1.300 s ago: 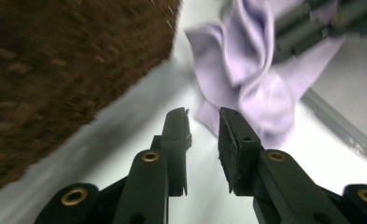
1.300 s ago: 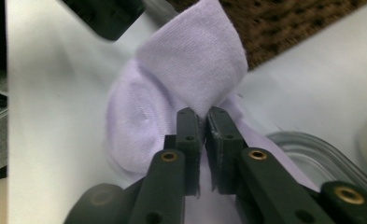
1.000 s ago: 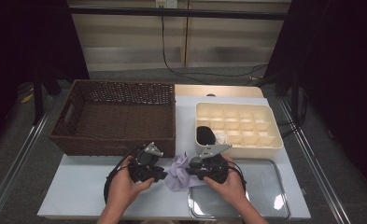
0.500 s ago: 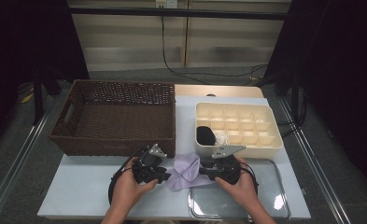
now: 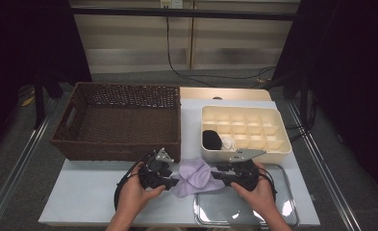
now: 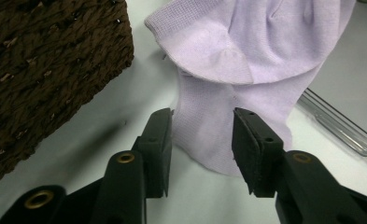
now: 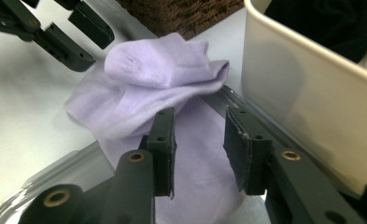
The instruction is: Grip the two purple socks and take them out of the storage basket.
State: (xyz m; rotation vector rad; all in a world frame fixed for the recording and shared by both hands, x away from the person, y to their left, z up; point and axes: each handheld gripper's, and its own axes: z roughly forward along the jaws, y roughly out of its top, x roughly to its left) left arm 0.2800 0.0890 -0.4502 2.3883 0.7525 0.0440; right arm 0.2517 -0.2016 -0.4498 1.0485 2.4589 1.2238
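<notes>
A lavender sock [image 5: 196,176] lies bunched on the white table, one end on the clear tray. My left gripper [image 5: 172,183] is at its left end and my right gripper [image 5: 216,174] at its right end. In the left gripper view the jaws [image 6: 202,119] stand apart over the sock [image 6: 246,56], with cloth between them and the pads not pressing. In the right gripper view the jaws [image 7: 200,119] also straddle the sock [image 7: 158,70] with a gap on each side. Both pairs of jaws have just been opening. The left gripper's fingers [image 7: 74,28] show beyond the sock.
A dark wicker basket [image 5: 114,150] stands at the back left, close to the left gripper. A cream compartment box [image 5: 246,153] at the back right holds a black bundle [image 5: 211,139] and a white one [image 5: 227,142]. A clear tray [image 5: 210,216] lies at the front right.
Both pairs of jaws have opened off the sock. The right hand has drawn away to the right, and the sock now lies lower and more spread out.
</notes>
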